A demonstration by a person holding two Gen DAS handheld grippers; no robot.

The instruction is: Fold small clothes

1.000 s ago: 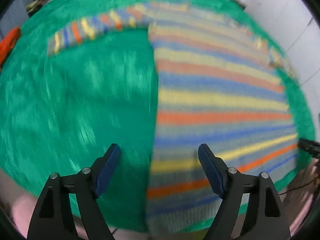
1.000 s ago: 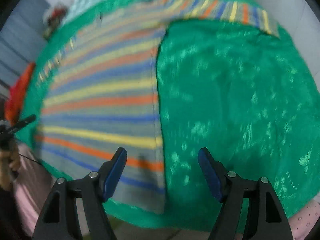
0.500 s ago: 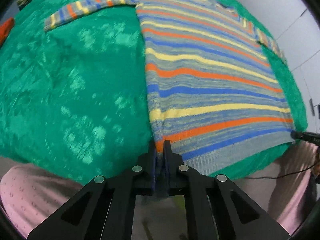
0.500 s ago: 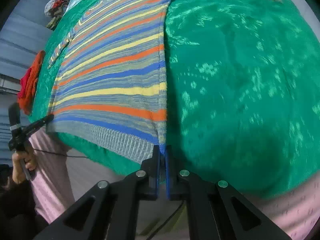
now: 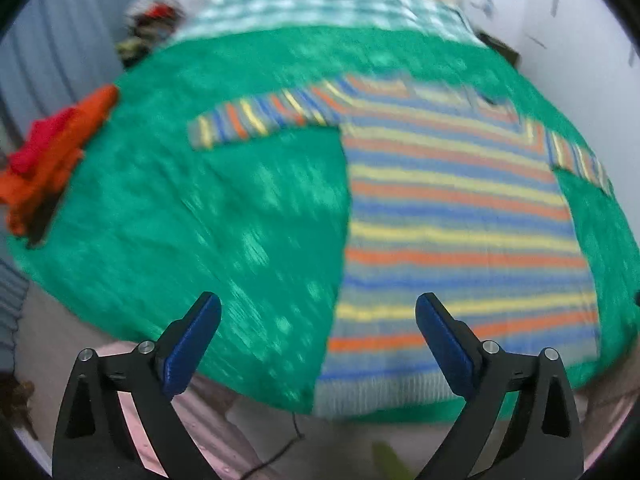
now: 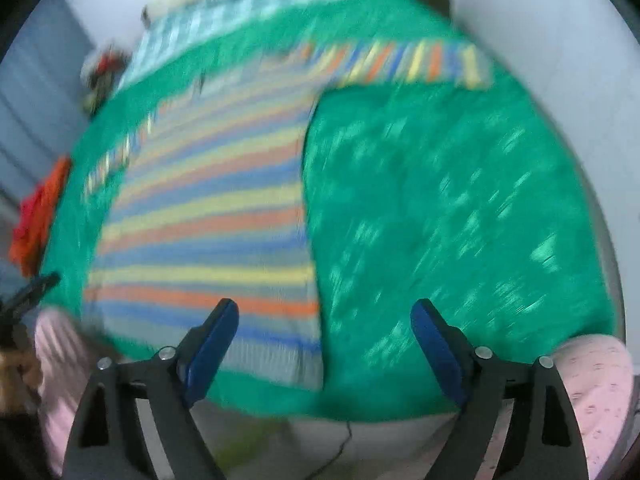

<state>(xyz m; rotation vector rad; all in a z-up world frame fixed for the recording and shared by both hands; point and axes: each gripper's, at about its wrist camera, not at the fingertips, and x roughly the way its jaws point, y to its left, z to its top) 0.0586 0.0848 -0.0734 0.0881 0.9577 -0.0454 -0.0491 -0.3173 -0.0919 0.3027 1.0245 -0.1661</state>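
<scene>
Left wrist view, blurred by motion, looks across a bed covered by a wide green blanket (image 5: 248, 216) that fills most of the picture. Beyond it, toward the head of the bed, lies a teal and white checked cover (image 5: 320, 16). White walls close in the room on the right.

A striped sweater (image 5: 460, 232) lies flat on the right half of the blanket, banded in blue, yellow, orange and grey, its ribbed hem at the near edge of the bed. One sleeve (image 5: 260, 120) stretches out to the left across the green; the other runs off toward the right edge.

At the far left edge of the blanket sits a heap of orange and red clothes (image 5: 52, 152), well apart from the sweater. A darker pile of mixed clothing (image 5: 148, 28) rests near the far left corner, too blurred to make out.

The left gripper (image 5: 318, 332) hangs above the near edge of the bed, its blue fingers (image 5: 192, 344) spread wide with nothing between them, straddling the sweater's left side seam.

From the right wrist view, the sweater (image 6: 208, 216) sits left of centre. The right gripper (image 6: 324, 336) is likewise spread wide and empty, over the sweater's right hem corner.

Pink fabric (image 6: 596, 384) shows at the bottom corners, below the bed's edge.
</scene>
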